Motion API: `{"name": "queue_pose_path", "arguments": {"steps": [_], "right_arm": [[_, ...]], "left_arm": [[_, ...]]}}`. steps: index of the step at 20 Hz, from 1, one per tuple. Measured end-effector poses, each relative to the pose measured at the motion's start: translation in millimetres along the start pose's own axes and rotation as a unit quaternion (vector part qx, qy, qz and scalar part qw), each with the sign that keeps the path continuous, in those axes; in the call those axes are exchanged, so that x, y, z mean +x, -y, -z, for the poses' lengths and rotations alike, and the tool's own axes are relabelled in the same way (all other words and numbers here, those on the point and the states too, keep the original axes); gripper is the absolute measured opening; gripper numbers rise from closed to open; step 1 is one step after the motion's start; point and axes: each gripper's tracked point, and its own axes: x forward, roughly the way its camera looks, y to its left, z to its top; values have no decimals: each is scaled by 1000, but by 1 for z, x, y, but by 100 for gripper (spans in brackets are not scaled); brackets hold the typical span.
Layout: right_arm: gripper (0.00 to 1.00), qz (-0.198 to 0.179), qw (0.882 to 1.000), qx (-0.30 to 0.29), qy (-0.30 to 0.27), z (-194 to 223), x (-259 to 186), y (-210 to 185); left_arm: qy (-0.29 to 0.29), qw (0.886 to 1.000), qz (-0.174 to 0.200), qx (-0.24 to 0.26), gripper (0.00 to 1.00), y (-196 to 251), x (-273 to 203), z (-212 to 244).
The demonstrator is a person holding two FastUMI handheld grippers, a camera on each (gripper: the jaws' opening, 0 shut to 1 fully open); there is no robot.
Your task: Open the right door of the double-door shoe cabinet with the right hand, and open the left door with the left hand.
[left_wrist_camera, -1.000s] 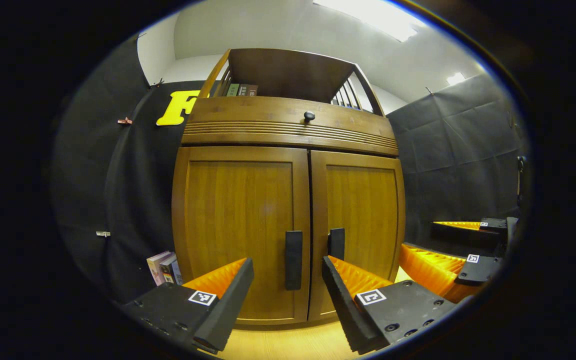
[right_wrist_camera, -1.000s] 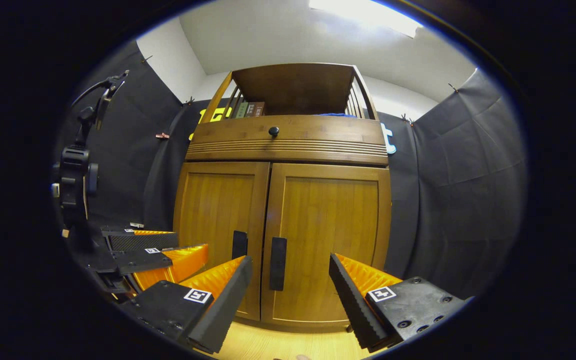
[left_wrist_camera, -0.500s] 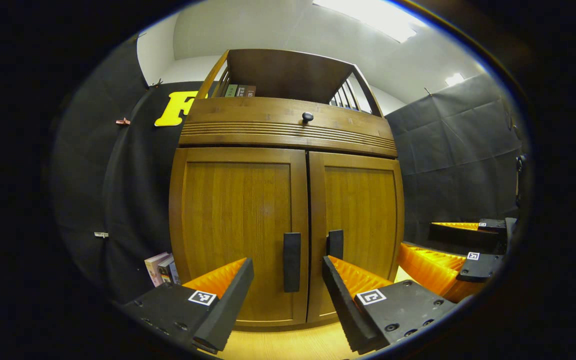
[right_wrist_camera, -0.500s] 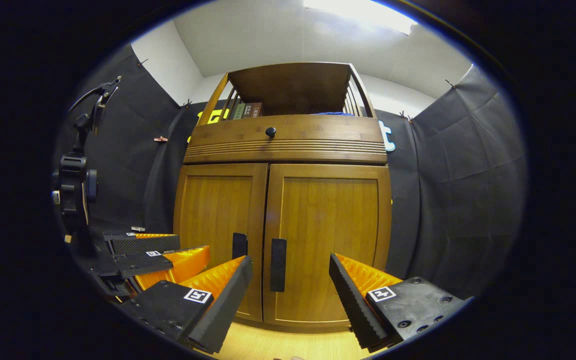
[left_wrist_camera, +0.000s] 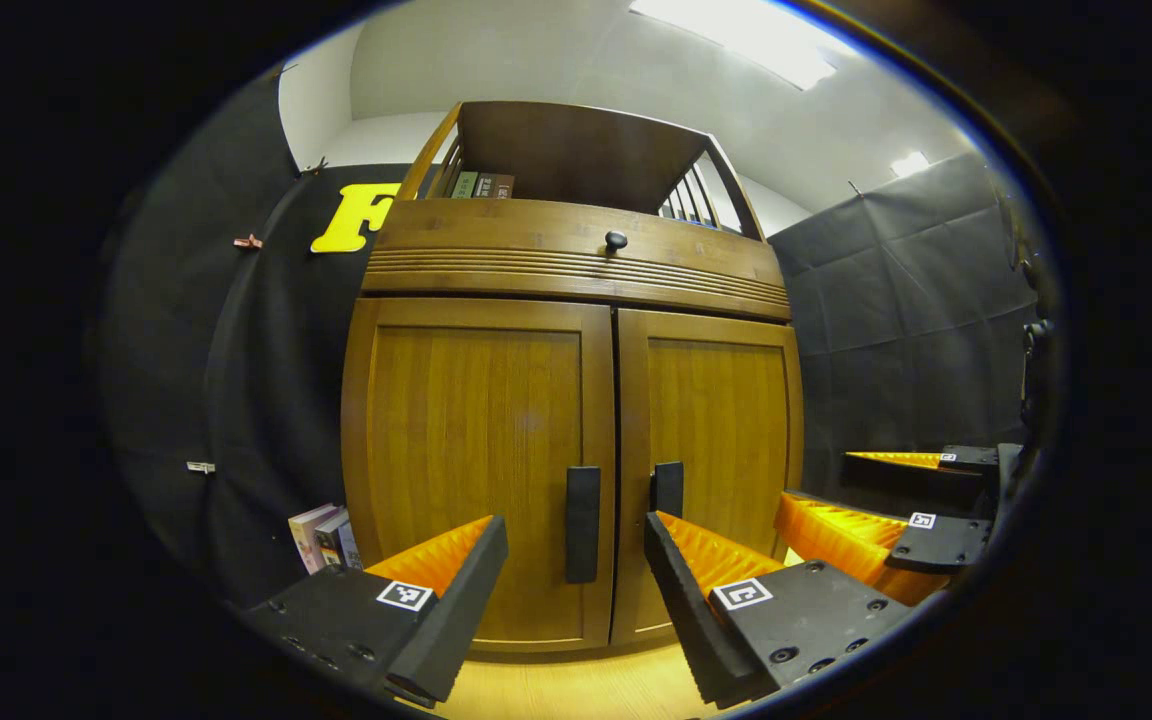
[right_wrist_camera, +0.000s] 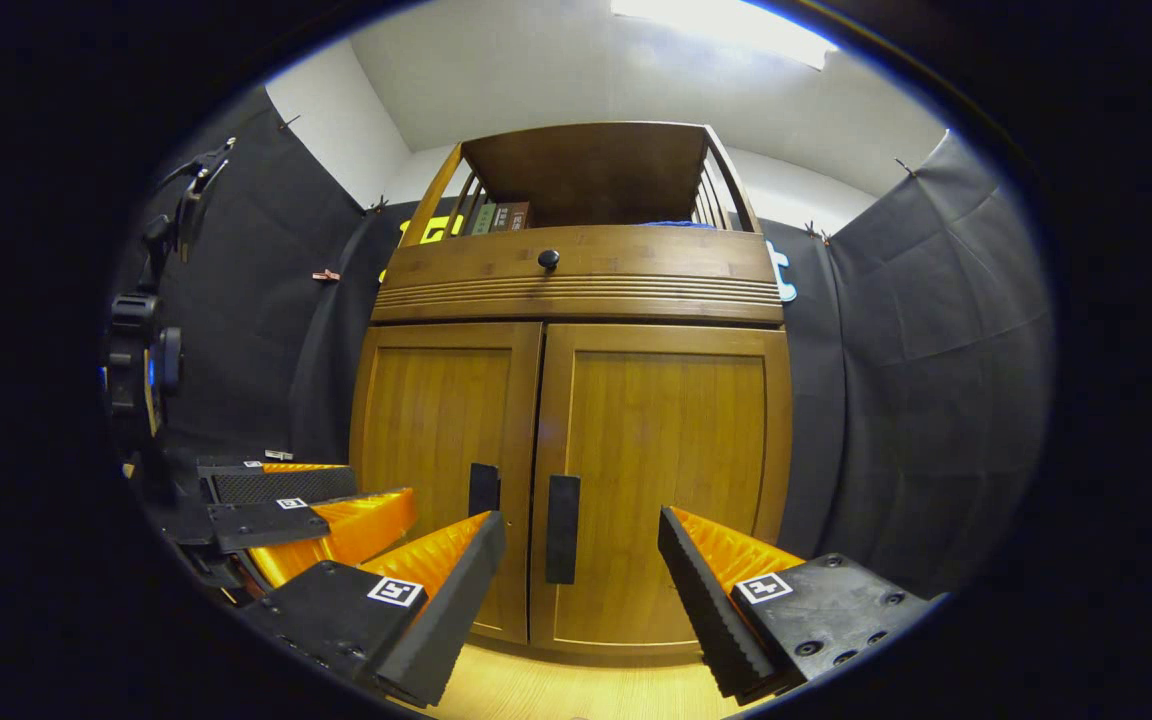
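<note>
A wooden double-door shoe cabinet (left_wrist_camera: 576, 280) stands ahead with both doors closed. The left door (left_wrist_camera: 476, 460) carries a dark vertical handle (left_wrist_camera: 582, 524) at its inner edge, and the right door (right_wrist_camera: 666, 480) has its own handle (right_wrist_camera: 562, 528). My left gripper (left_wrist_camera: 574, 600) is open, short of the cabinet, with the left door's handle lined up between its fingers. My right gripper (right_wrist_camera: 581, 600) is open too, the right door's handle just left of its centre. Each gripper appears off to the side in the other's view, the right gripper (left_wrist_camera: 886, 500) and the left gripper (right_wrist_camera: 306, 500).
A drawer with a round dark knob (left_wrist_camera: 616, 240) sits above the doors, and an open shelf with several books (left_wrist_camera: 481, 184) tops the cabinet. More books (left_wrist_camera: 324, 536) lean on the floor at the cabinet's left. Light wood floor (right_wrist_camera: 576, 690) lies below.
Both grippers have shifted only slightly in front of the cabinet; the doors stay closed and both grippers stay open.
</note>
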Motion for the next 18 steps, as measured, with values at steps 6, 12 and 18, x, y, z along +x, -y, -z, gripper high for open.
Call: {"name": "queue_pose_path", "arguments": {"steps": [6,12,18], "right_arm": [[97,-10,1000,5,-1,9,30,-17],[97,12,1000,9,-8,33,89,-18],[92,14,997,44,-59,87,137,-19]], "left_arm": [[-8,1000,-23,-3,87,-24,-13,6],[1,999,-45,-1,86,-44,-35,2],[9,999,-50,6,86,-57,-42,0]]}}
